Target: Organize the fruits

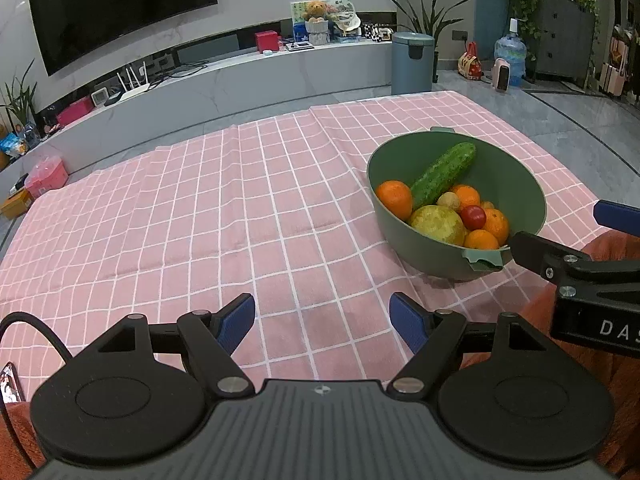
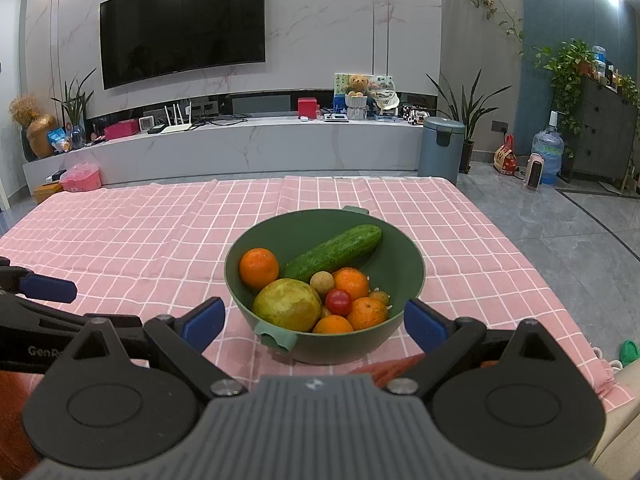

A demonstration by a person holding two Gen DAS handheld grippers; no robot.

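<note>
From the left wrist view, the left hand-held gripper (image 1: 322, 322) hangs over bare pink checked cloth near the front edge of the desk (image 1: 160, 208), its blue pads spread wide with nothing between them. The green bowl (image 1: 516, 184) sits toward the right edge of the desk, and the right hand-held gripper (image 1: 560, 232) reaches in from the right with one finger close by the bowl's near handle; whether it touches I cannot tell. From the right wrist view, the right hand-held gripper (image 2: 314, 320) is likewise wide open and empty, with the bowl (image 2: 404, 264) straight ahead between its fingers. In the bowl lie a cucumber (image 2: 332, 253) leaning against the back wall, several oranges (image 2: 259, 268), a large yellow-green fruit (image 2: 287, 304), a small red tomato (image 2: 338, 302) and a small tan round fruit (image 2: 322, 283), all piled together; no produce lies on the cloth. This fits either fruit already gathered into the bowl or a mixed bowl waiting to be sorted out, so the step in hand stays unsettled. Any grasp into the pile would call for care, since the round pieces rest against one another and could roll.
</note>
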